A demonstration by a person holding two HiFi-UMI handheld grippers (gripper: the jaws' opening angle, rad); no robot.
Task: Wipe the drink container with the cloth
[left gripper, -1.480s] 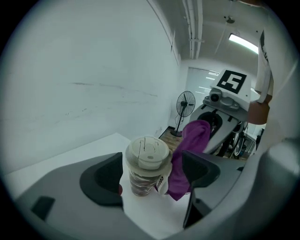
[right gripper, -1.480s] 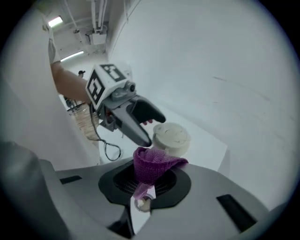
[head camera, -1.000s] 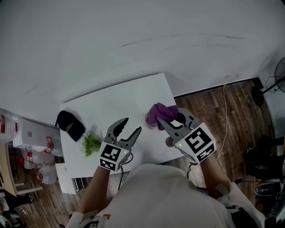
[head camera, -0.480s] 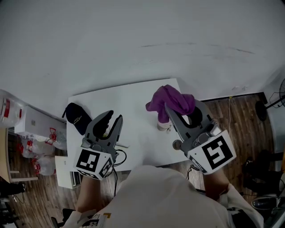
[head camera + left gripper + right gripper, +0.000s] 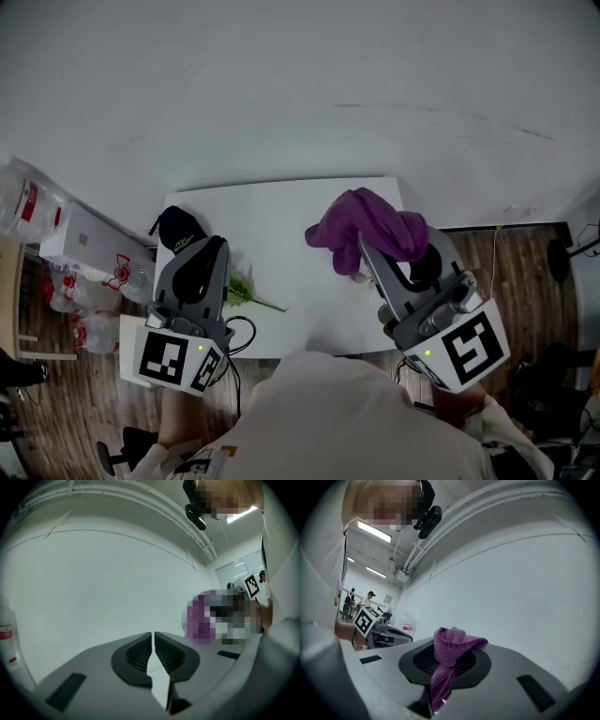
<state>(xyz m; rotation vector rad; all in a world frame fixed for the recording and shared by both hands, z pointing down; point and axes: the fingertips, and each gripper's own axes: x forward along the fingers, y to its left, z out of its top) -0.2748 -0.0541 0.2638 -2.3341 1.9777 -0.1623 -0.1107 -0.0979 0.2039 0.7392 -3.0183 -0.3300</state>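
My right gripper (image 5: 367, 242) is shut on a purple cloth (image 5: 367, 221), held up above the right end of the white table (image 5: 281, 214). In the right gripper view the cloth (image 5: 451, 645) bunches between the pads and hangs down from them. Just under the cloth, a small pale drink container (image 5: 357, 276) stands on the table, mostly hidden. My left gripper (image 5: 212, 247) is raised over the table's left part. Its jaws have just been closing and now meet with nothing between them (image 5: 153, 635).
A black cap (image 5: 178, 228) lies at the table's left end, with a green leafy sprig (image 5: 240, 289) near the front edge. White boxes and plastic bags (image 5: 80, 248) crowd the floor on the left. Wooden floor shows on the right.
Both grippers have risen toward the head camera. The left jaws went from wide open to shut, empty. The purple cloth came up off the container in the right gripper.
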